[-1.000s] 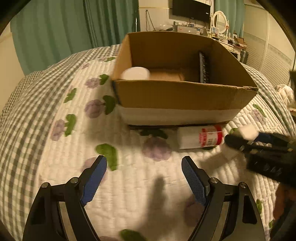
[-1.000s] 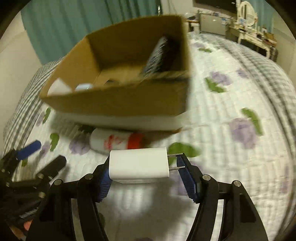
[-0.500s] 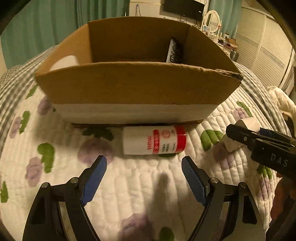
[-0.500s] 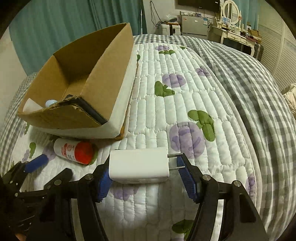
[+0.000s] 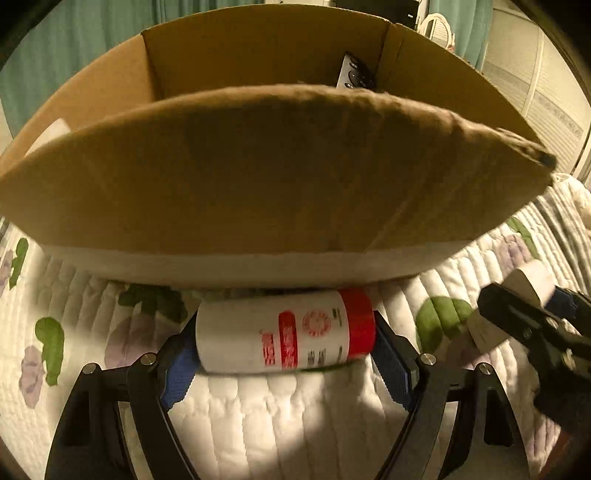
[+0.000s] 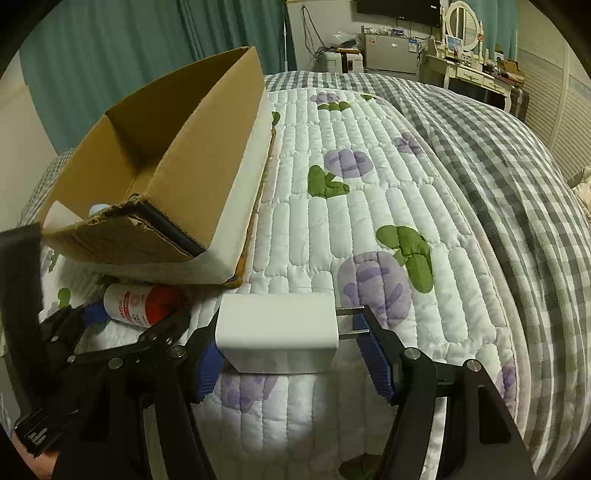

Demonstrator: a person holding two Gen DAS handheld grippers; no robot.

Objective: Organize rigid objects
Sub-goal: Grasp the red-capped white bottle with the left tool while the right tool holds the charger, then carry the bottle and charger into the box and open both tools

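1. Bedroom setting: a quilted white bedspread with purple flowers and green leaves is covering the bed, with a grey checked blanket lying along its far and right sides; teal curtains are hanging behind, and a dresser with an oval mirror is standing at the back wall.
2. An open cardboard box is sitting on the bedspread, with a white band running along its base.
3. A dark remote control is leaning upright in the box's far right corner; a pale item is lying at the opposite end, too hidden to identify.
4. A white bottle with a red cap and red label is lying on its side on the bedspread, right against the box's near wall, cap pointing right.
5. The left gripper is straddling this bottle, blue pads sitting at its two ends. Whether they are pressing on it or merely flanking it, I cannot tell; the view is blurred there.
6. The right gripper is clamping a white wall charger lengthwise, its two metal prongs pointing right against the right pad.
7. The charger is being held above the bedspread, just right of the bottle and near the box's front corner.
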